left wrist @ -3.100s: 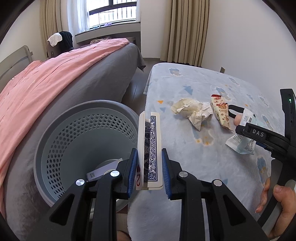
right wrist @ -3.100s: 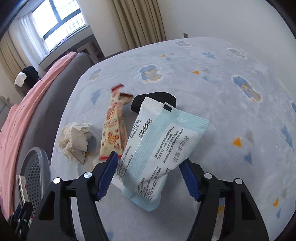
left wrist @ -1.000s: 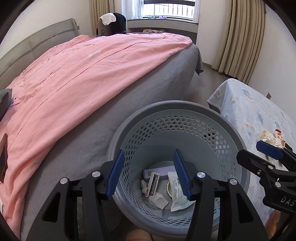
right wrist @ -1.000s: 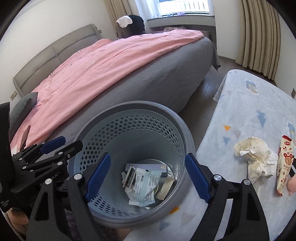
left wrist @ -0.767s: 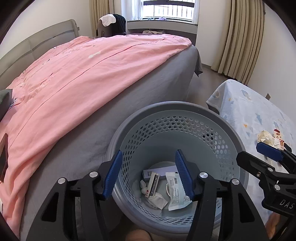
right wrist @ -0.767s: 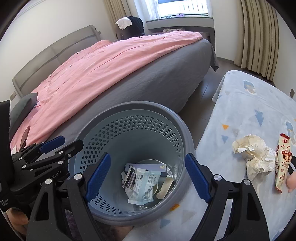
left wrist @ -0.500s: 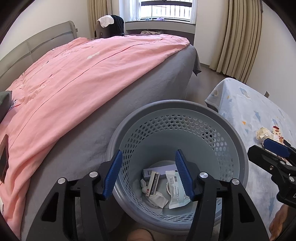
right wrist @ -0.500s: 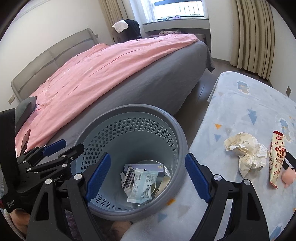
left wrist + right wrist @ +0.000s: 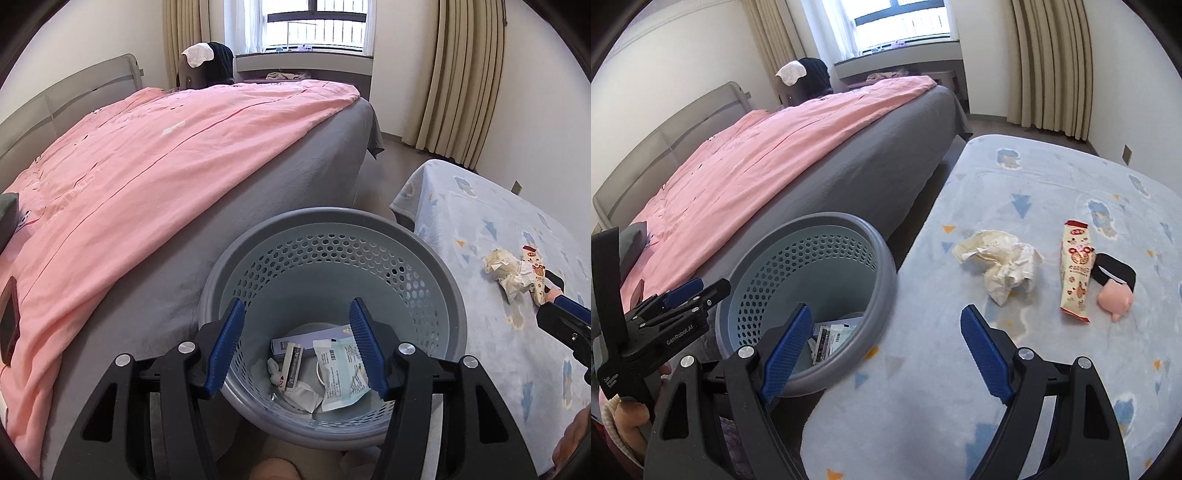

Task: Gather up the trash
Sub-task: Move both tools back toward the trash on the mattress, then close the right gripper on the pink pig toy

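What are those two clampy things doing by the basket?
A person is tidying up trash with two hand-held grippers. Both are open and hold nothing. The left gripper hangs over the grey basket, which has a pale blue packet and other bits inside. The right gripper faces the blue blanket, where crumpled paper and a snack wrapper lie.

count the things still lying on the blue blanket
3: a crumpled paper wad nearest the basket, a snack wrapper beside it, and a pink toy touching the wrapper's far side.
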Demonstrator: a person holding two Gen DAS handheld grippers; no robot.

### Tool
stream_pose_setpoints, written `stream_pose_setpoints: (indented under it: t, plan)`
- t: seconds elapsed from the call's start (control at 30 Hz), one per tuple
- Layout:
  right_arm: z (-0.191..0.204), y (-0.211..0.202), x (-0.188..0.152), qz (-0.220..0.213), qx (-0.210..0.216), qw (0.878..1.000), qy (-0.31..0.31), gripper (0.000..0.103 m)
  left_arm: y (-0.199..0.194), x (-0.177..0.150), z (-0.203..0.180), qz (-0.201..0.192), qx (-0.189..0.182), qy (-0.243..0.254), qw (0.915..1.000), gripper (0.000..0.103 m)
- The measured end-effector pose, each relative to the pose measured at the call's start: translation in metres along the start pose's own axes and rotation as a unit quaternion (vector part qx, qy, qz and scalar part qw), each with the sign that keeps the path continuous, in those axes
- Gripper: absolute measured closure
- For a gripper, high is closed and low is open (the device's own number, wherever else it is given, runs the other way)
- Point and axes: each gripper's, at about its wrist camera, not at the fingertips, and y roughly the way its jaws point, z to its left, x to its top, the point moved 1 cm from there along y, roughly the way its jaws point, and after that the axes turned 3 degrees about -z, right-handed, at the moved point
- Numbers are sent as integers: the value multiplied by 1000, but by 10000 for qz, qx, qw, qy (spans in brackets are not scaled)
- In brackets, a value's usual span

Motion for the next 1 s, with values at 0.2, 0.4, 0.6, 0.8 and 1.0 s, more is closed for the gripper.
stream_pose_setpoints:
  t: [0.2,0.4,0.6,0.8,1.0]
  plan:
    - [-27,-32,-10,-113,-242,9995,188,22,-12,2,-27,-150,-217,133,9996,46]
    - [-63,-62,-22,-241,-506,9972,491,22,-21,-2,-60,-154,-548,310,9979,46]
    - [-98,-78,-39,-252,-790,9942,680,22,-28,-6,-92,-151,-798,463,9956,46]
    - [-135,-81,-52,-146,-934,9912,923,22,-28,-12,-123,-152,-898,648,9937,45]
    - [-163,-76,-51,-127,-1137,9884,1002,22,-19,-14,-142,-11,-995,760,9921,45]
